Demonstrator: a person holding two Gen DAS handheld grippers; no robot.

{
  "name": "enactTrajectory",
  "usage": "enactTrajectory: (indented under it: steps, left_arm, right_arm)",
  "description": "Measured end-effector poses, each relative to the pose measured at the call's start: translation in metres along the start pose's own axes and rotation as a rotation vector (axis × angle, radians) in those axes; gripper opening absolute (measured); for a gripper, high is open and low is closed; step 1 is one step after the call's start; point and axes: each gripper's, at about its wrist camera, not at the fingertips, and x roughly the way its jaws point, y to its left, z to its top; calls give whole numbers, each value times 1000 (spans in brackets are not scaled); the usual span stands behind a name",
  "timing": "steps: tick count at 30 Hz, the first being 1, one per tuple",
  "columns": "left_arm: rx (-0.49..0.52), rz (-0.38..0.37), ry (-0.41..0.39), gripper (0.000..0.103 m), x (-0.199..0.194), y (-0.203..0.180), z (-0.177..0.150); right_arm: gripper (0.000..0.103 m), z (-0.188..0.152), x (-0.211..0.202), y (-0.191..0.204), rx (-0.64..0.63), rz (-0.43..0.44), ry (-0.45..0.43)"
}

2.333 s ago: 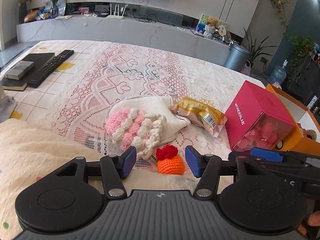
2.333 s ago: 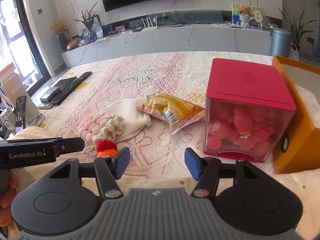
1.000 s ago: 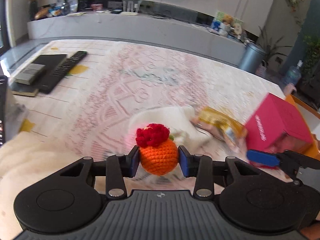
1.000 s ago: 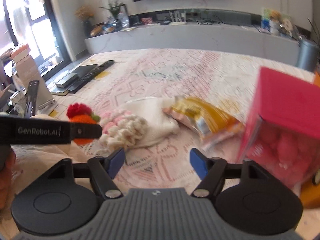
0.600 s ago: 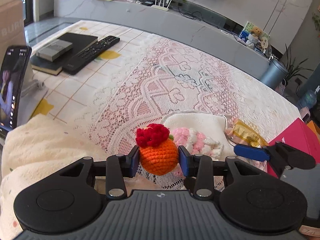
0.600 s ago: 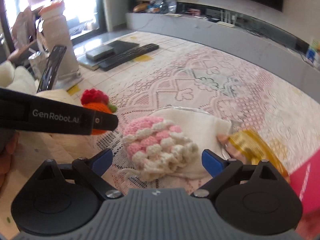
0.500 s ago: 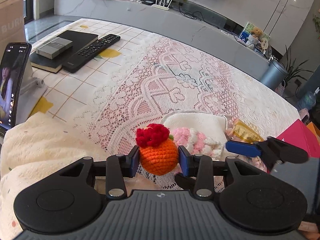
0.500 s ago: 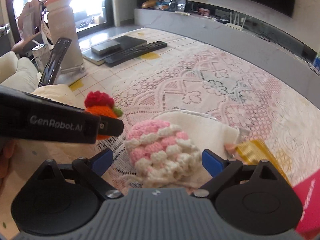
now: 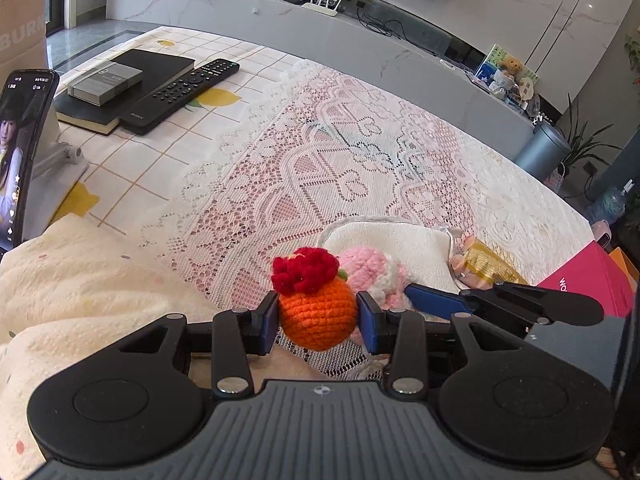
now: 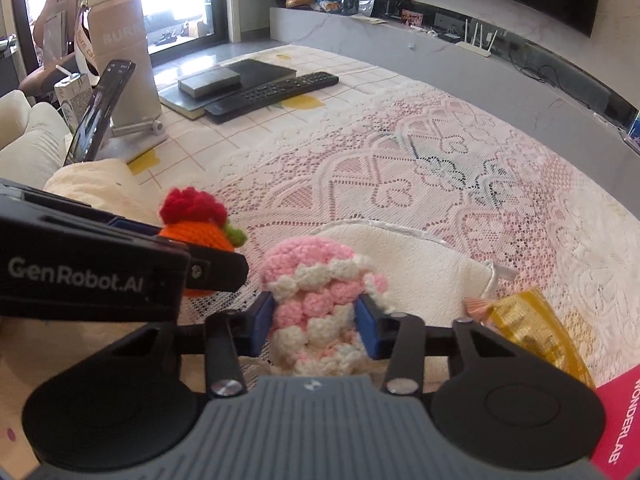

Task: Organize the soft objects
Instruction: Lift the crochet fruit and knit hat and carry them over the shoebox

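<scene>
My left gripper (image 9: 318,322) is shut on an orange crochet ball with a red top (image 9: 316,304) and holds it above the near table edge. The ball also shows in the right wrist view (image 10: 196,220), left of my right gripper. My right gripper (image 10: 314,320) is shut on a pink and white crochet piece (image 10: 320,292), which lies partly on a white cloth (image 10: 424,272). In the left wrist view the pink piece (image 9: 368,266) sits just behind the orange ball, with a right gripper finger (image 9: 432,302) beside it.
A yellow snack packet (image 10: 536,332) lies right of the cloth, a red box (image 9: 592,280) beyond it. A remote (image 9: 180,96), a black book with a grey box (image 9: 104,80) and a phone on a stand (image 9: 20,152) are at the left. A cream blanket (image 9: 80,280) covers the near edge.
My right gripper moved in over the pink and white crochet piece and closed on it. My left gripper still holds the orange ball, lifted from the table earlier.
</scene>
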Motion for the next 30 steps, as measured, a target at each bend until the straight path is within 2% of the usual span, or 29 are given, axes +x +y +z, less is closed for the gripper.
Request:
enactTrajectory:
  steps: [1,3,4,5,11,20,26,30]
  left_arm:
    - [-6,0,-3,46,0,1,0]
    - [-30,-10,-18,46,-3,4,1]
    - [-40,-10,-29,46,-4,5,1]
    - [-43,-9,-40,46,-6,5,1]
    - [-5,-11,-65,46,-10,0,0]
    - [99,-26,-139,46,-32,-26,-6]
    - [170,-83,-179,46,-53,-59,-12]
    - [223,-135,-211,46,-70,-89,-13]
  right_arm:
    - [33,0,-4,0,10,-2,-11]
    - [13,-1,-13,0,35,-7,-39]
    - [12,-1,-18,1,47,-21,-47]
    - [7,-2,-24,2,56,-32,-60]
    - [5,-9,-56,3,80,-80,-124]
    - [5,-27,-114,-13,194,-150,-208]
    - [5,-40,-157,-29,267,-181,-273]
    - [5,-49,-188,-42,330,-169,-312]
